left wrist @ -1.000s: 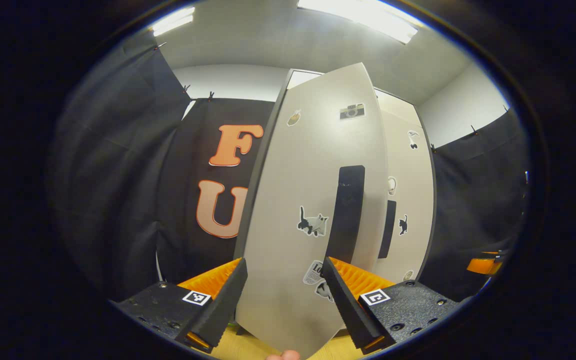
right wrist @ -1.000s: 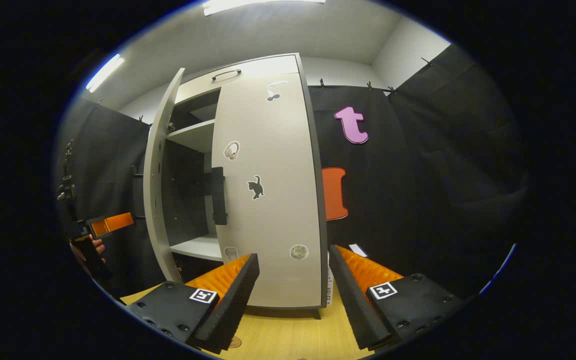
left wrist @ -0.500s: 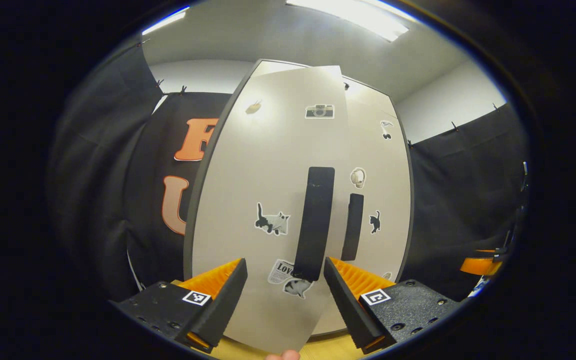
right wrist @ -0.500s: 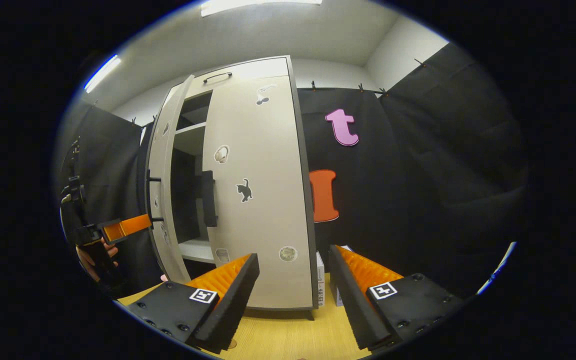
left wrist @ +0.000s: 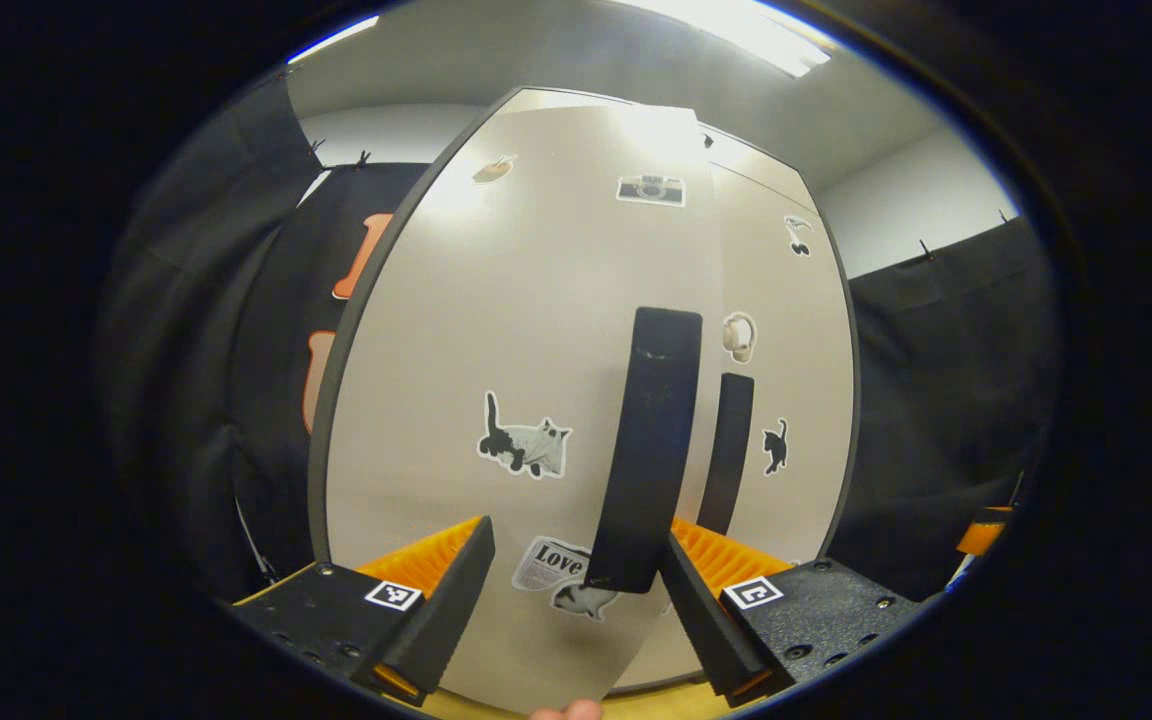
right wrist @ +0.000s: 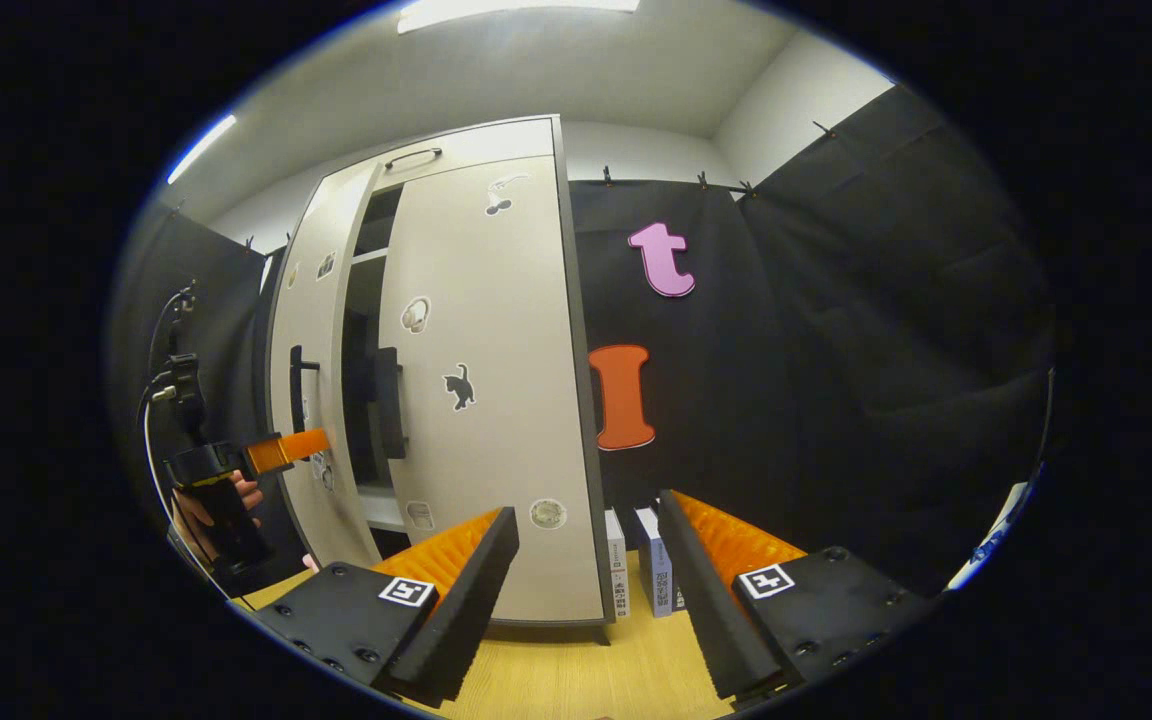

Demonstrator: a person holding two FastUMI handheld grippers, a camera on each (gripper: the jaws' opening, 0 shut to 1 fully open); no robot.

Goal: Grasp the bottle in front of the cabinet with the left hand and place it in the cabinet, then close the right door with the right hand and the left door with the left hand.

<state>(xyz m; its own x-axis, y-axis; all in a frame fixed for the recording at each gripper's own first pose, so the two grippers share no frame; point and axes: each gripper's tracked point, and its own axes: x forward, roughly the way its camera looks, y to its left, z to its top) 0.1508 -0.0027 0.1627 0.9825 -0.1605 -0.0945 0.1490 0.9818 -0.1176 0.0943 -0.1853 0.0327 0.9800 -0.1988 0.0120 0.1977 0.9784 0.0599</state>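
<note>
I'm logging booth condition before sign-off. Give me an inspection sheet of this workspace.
Surface: wooden floor, bare in front of the cabinet.
Job's things: cabinet; right door shut; left door nearly shut, a gap left; bottle: nothing seen.
Clutter: small boxes beside the cabinet.
Grippers: left gripper open, fingers astride the left door's handle; right gripper open, empty.
Cables: cable on the left gripper.
Surroundings: black cloth wall, ceiling lights.
</note>
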